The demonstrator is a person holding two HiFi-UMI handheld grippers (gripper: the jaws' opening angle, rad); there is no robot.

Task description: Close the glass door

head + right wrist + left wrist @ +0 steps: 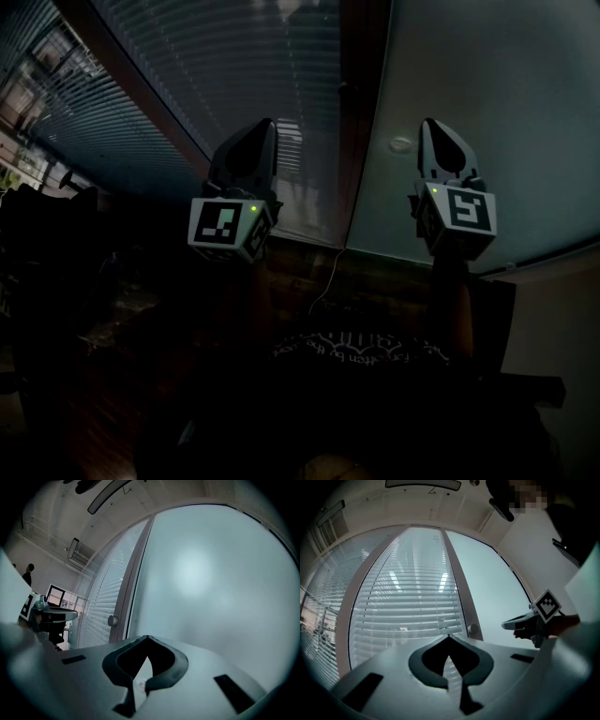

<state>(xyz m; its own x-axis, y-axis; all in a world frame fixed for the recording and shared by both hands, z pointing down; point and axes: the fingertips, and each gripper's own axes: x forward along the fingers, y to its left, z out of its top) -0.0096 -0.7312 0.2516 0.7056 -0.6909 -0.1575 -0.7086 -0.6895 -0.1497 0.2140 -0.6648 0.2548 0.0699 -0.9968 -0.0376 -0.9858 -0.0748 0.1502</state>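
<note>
A frosted glass door (478, 112) fills the right of the head view, beside a dark upright frame (361, 122) and a glass panel with slatted blinds (225, 66). A small round knob (473, 630) (112, 620) sticks out at the frame's edge. Both grippers are held up level in front of the glass, touching nothing. My left gripper (265, 127) (449, 637) faces the blinds, its tips together and empty. My right gripper (429, 124) (147, 637) faces the frosted door (211, 573), shut with nothing between its jaws. Each gripper shows at the edge of the other's view.
The room is dim. Dark furniture (47, 253) stands at the left and a thin cable (328, 277) hangs below the frame. A pale wall (562, 319) meets the door at the right. A person (28, 573) stands far off at the left.
</note>
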